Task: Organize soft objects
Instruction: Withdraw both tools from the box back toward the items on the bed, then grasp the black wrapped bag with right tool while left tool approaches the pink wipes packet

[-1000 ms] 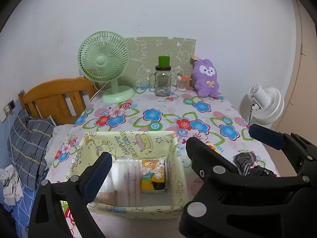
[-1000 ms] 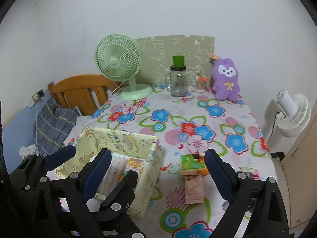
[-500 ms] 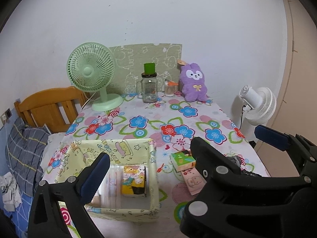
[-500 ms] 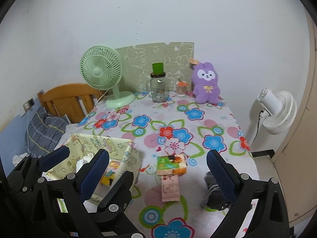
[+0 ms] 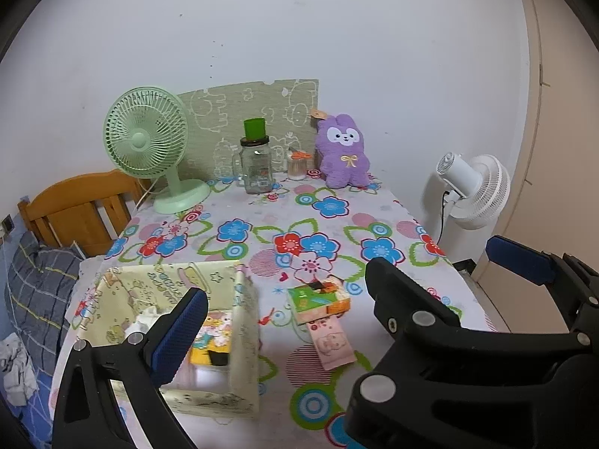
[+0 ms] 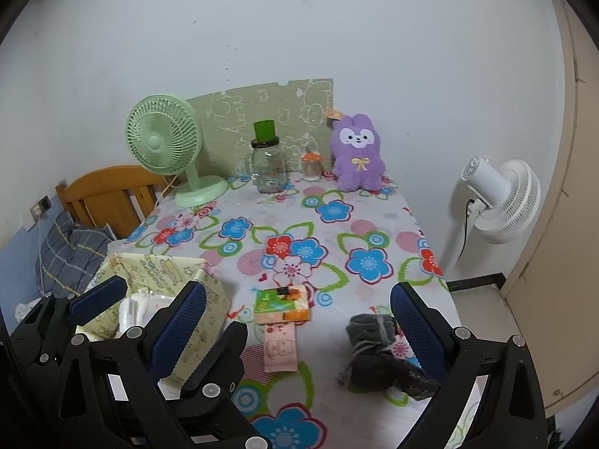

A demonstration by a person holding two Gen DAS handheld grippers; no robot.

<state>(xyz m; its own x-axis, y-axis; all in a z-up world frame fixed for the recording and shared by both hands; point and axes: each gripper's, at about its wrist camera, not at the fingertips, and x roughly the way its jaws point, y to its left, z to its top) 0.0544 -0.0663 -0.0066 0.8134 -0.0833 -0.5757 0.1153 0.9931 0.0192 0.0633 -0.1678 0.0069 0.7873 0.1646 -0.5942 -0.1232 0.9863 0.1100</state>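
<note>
A yellow fabric box (image 5: pixel 245 336) stands at the table's front left and holds several tissue packs. Right of it lie a green-and-orange tissue pack (image 5: pixel 318 299) and a pink pack (image 5: pixel 333 342). A dark grey bundle of cloth (image 6: pixel 378 351) lies at the front right, just inside the right finger of my right gripper (image 6: pixel 299 310). That gripper is open and empty above the two packs. My left gripper (image 5: pixel 295 321) is open too, its left finger over the box. Its right finger is hidden by the right gripper. A purple plush bunny (image 5: pixel 342 153) sits at the back.
On the floral tablecloth (image 5: pixel 378 250) at the back stand a green desk fan (image 5: pixel 149 146), a glass jar with a green lid (image 5: pixel 256 164) and a small jar (image 5: pixel 297 164). A white floor fan (image 5: pixel 475 187) is off the right edge. A wooden headboard (image 5: pixel 82 205) and bedding are on the left.
Both cameras have drawn back and swung right, so the box now sits further left in view. The two packs and the dark cloth have come into sight. Both grippers stayed open.
</note>
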